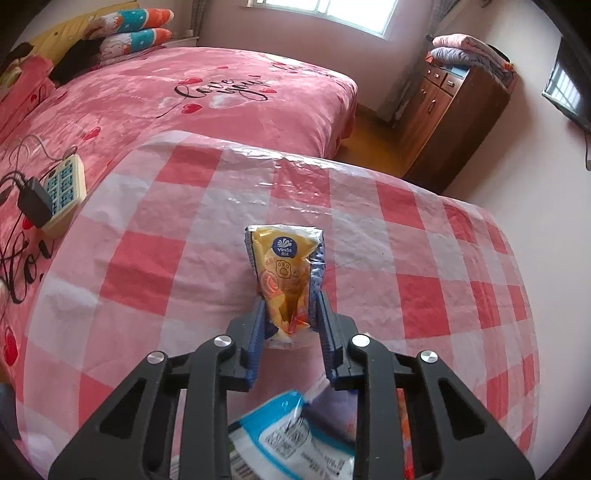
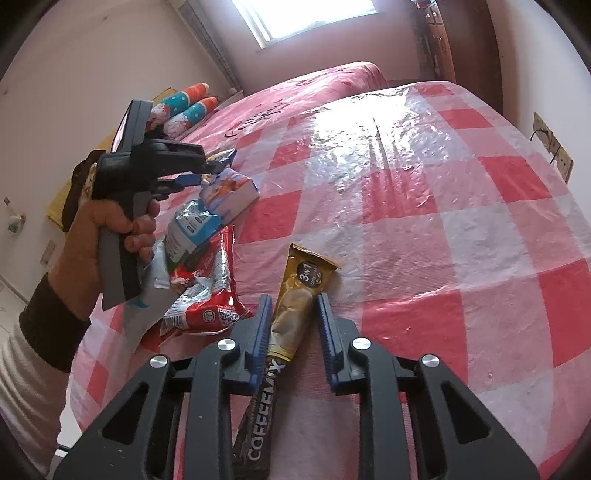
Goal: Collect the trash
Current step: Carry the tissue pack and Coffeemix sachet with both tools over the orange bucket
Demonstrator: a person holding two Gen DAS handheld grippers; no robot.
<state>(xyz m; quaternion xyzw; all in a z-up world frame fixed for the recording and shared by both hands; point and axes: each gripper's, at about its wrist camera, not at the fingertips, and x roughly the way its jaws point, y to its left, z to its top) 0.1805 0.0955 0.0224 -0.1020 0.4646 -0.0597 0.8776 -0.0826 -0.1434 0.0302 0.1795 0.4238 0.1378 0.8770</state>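
Note:
My left gripper (image 1: 290,306) is shut on a yellow Vinda tissue packet (image 1: 284,266) and holds it above the red-and-white checked table cover (image 1: 406,229). A blue-and-white wrapper (image 1: 291,439) lies under that gripper. In the right wrist view the left gripper (image 2: 207,173) hovers over a pile of trash: a small tissue box (image 2: 229,192), a blue-and-white wrapper (image 2: 192,225) and a red wrapper (image 2: 210,295). My right gripper (image 2: 291,310) is open, its fingers on either side of a gold Coffeemix sachet (image 2: 295,295) that lies on the table.
A pink bed (image 1: 184,99) stands beyond the table, with a power strip and charger (image 1: 55,195) on it and pillows (image 1: 136,33) at its head. A wooden cabinet (image 1: 443,110) with folded bedding stands at the right. A wall socket (image 2: 554,147) is at the right.

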